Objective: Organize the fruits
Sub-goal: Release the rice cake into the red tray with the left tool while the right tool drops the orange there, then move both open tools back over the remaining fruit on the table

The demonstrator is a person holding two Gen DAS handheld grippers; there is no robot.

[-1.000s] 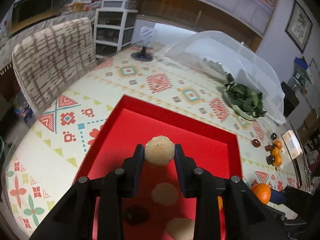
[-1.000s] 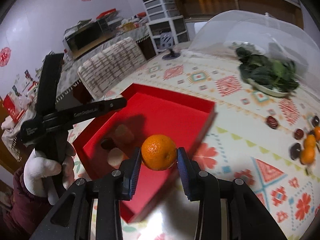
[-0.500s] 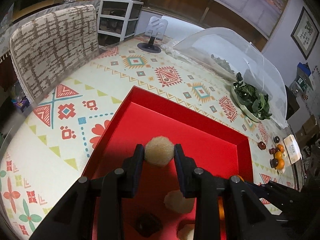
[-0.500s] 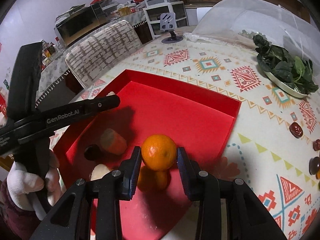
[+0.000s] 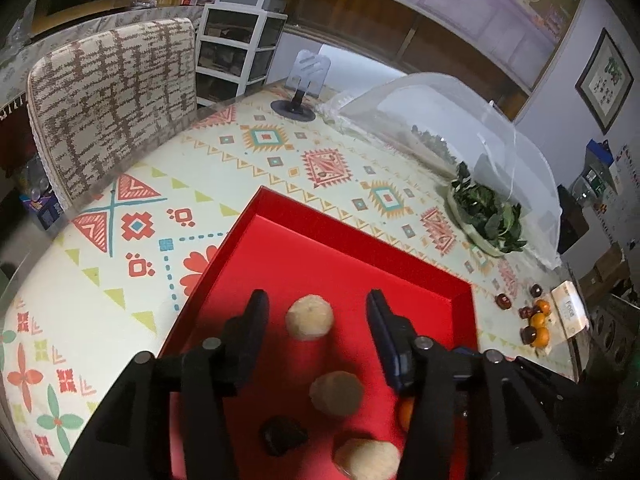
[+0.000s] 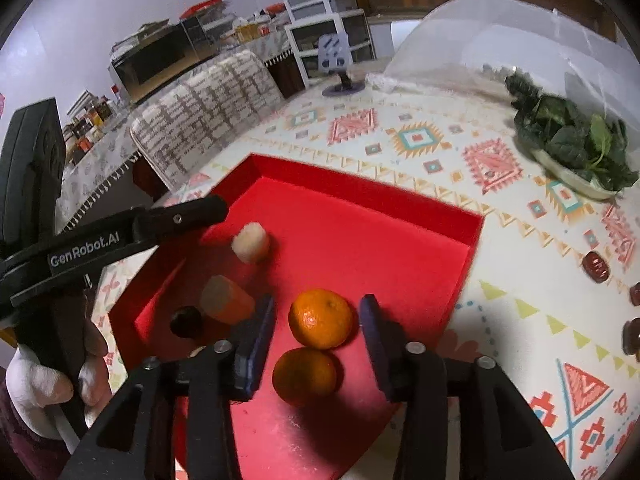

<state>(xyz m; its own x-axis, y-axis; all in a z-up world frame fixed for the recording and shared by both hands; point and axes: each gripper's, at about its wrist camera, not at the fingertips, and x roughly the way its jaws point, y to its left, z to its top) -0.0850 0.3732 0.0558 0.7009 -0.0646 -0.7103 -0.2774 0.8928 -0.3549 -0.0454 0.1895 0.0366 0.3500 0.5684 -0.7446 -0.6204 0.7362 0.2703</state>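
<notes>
A red tray (image 5: 352,240) lies on the patterned tablecloth. My left gripper (image 5: 316,300) hangs over it, its jaws opening, and a round tan fruit (image 5: 309,317) lies loose between the pads. Two more tan fruits (image 5: 336,394) and a dark fruit (image 5: 282,434) lie nearer in the tray. My right gripper (image 6: 317,304) is also opening, with an orange (image 6: 321,319) resting on the red tray (image 6: 400,264) between its pads, untouched. A second orange (image 6: 304,376) sits just in front of it. The left gripper's finger (image 6: 192,210) reaches in from the left, above the tan fruit (image 6: 251,242).
A plate of leafy greens (image 5: 486,216) stands under a clear dome cover (image 5: 440,120) at the far right. Loose oranges and dark fruits (image 5: 534,322) lie on the cloth right of the tray. A woven chair (image 5: 116,108) stands at the table's left edge. A gloved hand (image 6: 36,384) holds the left gripper.
Both grippers let go: the tan fruit and the orange now rest in the tray between spread jaws. The right gripper came in over the tray and lower.
</notes>
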